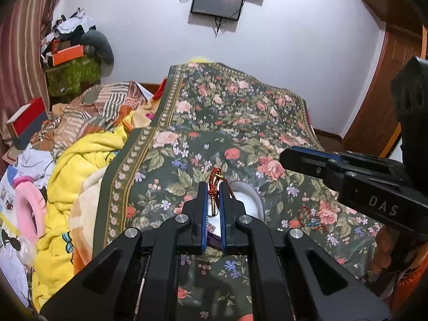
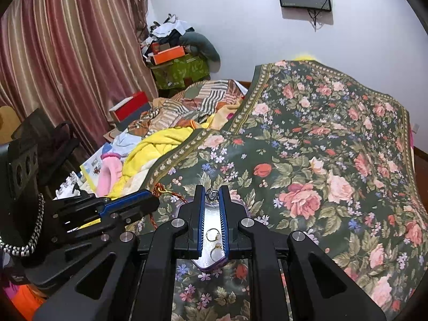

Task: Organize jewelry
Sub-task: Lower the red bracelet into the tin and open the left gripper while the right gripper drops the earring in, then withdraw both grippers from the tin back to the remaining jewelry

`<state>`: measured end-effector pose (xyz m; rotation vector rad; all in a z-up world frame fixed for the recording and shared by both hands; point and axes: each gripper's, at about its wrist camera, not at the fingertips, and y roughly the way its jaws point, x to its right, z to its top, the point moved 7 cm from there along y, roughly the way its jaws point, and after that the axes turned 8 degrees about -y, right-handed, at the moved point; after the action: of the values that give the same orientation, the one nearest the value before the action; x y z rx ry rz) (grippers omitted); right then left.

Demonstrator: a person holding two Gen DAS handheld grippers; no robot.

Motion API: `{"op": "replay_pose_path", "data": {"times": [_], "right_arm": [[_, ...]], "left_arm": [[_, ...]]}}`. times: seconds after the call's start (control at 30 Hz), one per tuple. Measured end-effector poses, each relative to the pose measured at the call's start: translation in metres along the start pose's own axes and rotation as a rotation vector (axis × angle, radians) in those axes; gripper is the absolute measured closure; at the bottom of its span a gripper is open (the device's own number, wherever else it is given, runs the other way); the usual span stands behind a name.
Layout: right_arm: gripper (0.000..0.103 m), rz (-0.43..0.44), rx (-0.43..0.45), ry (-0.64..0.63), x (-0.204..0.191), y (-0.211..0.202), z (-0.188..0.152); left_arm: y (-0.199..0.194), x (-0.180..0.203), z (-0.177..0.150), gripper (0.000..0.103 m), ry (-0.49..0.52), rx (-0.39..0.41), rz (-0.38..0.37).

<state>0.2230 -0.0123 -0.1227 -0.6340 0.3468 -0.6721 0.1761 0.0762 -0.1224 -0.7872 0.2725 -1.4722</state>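
My left gripper (image 1: 214, 187) is shut on a red braided bracelet (image 1: 214, 183) with a gold clasp, held above a pale tray (image 1: 250, 200) on the floral bedspread. In the right wrist view it (image 2: 145, 199) enters from the left, with the red cord (image 2: 163, 191) beside it. My right gripper (image 2: 213, 191) is shut on a small silver ring (image 2: 212, 194) at its fingertips, over the silver tray (image 2: 211, 215) with a purple rim. Two gold rings (image 2: 213, 234) lie in the tray between my fingers. The right gripper (image 1: 291, 157) also shows in the left wrist view, its fingertips closed.
The floral bedspread (image 2: 321, 160) covers the bed. Another red bracelet (image 1: 307, 215) lies on it at the right. A yellow blanket (image 1: 80, 176), patterned cloths, a pink ring-shaped item (image 1: 29, 208) and boxes (image 2: 128, 109) crowd the left side. Curtains hang far left.
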Motion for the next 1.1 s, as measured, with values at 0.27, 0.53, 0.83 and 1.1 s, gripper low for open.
{"op": "replay_pose_path", "data": {"times": [0.27, 0.53, 0.83, 1.1], "right_arm": [[0.094, 0.006, -0.073, 0.023, 0.009, 0.029, -0.018], [0.094, 0.016, -0.116, 0.018, 0.011, 0.048, -0.027], [0.094, 0.024, -0.135, -0.003, 0.006, 0.054, -0.032], [0.088, 0.034, -0.150, 0.008, 0.006, 0.050, -0.033]], "left_arm": [[0.027, -0.004, -0.014, 0.097, 0.003, -0.062, 0.000], [0.044, -0.006, -0.022, 0.097, 0.007, -0.097, 0.007], [0.050, -0.007, -0.026, 0.097, 0.009, -0.122, 0.002], [0.047, -0.009, -0.027, 0.088, 0.002, -0.123, 0.012]]}}
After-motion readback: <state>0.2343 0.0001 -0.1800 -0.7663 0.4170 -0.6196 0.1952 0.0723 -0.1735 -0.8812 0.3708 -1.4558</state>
